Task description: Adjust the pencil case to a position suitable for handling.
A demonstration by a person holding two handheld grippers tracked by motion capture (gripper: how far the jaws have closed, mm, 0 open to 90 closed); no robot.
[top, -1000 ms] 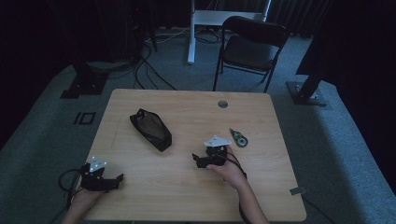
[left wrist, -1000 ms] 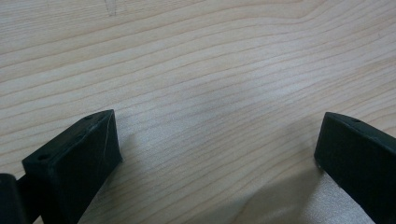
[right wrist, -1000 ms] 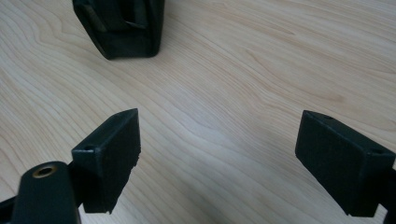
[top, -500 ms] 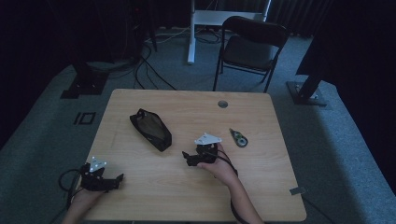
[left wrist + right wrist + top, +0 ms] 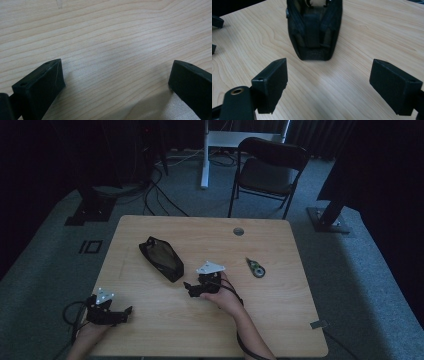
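Facing right tool (image 5: 329, 85), black pouch (image 5: 314, 30) near, untouched.

pouch (image 5: 161, 259) left of tape dispenser (image 5: 255, 268), on table (image 5: 280, 295)

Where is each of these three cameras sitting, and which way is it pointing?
High view: above the person's side, looking forward and down at the table; forearms, left gripper and right gripper show.
Left gripper view: rides that gripper, facing bare wood between open jaws.
Right gripper view: rides that gripper, facing the black pouch.
Shared: the high view shows the pouch too.
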